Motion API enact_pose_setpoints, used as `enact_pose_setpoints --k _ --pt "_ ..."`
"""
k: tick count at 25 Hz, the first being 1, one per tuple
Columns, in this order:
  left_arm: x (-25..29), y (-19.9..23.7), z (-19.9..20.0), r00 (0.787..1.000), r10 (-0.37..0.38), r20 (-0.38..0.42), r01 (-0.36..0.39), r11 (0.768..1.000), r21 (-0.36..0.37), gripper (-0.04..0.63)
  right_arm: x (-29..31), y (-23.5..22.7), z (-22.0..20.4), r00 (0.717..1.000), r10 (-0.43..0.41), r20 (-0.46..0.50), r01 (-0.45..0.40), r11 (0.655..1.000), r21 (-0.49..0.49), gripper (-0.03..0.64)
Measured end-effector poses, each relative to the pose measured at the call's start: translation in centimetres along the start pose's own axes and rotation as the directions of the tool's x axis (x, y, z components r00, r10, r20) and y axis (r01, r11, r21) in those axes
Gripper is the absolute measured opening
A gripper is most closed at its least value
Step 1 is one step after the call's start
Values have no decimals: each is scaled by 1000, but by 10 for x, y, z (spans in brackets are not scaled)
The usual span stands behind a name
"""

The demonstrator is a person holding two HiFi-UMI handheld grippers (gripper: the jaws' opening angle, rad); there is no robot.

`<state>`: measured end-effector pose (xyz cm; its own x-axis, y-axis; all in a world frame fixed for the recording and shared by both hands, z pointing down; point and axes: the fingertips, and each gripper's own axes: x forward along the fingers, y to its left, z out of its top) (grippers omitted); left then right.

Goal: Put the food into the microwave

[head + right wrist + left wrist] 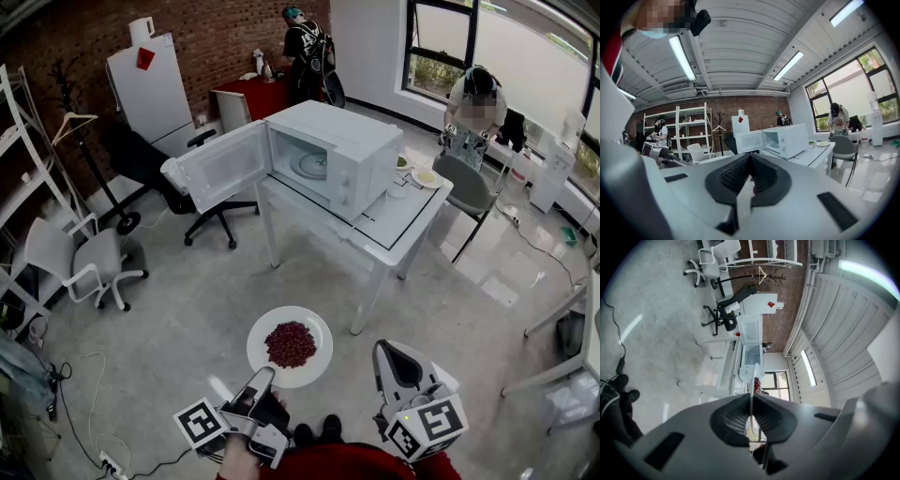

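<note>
A white plate with a heap of red food hangs over the floor in the head view. My left gripper is shut on its near rim. In the left gripper view the plate shows edge-on between the pads, with the microwave beyond it. My right gripper is beside the plate on the right, shut and holding nothing. The white microwave stands on a white table ahead, its door swung wide to the left. The right gripper faces the microwave from a distance.
Two small dishes sit on the table's far end, where a person stands by a grey chair. A black office chair and a white chair stand at the left. Cables lie on the floor.
</note>
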<state>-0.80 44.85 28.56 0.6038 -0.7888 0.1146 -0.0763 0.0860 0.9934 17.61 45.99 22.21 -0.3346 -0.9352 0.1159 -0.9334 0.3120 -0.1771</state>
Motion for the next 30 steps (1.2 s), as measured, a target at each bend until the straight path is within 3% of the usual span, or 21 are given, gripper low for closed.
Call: enact_pose_setpoints --k 11,17,30 --pt "4 0 -1 1000 -10 -9 10 1000 -7 20 3 0 -5 1000 1 -13 -1 1000 1 12" --pt "11 -2 5 1000 -4 9 4 1000 2 20 11 -6 -3 1000 19 -3 -19 999 36 12" --pt "46 -14 23 998 -11 64 8 999 51 20 34 -43 9 1000 10 -1 -10 1000 14 12"
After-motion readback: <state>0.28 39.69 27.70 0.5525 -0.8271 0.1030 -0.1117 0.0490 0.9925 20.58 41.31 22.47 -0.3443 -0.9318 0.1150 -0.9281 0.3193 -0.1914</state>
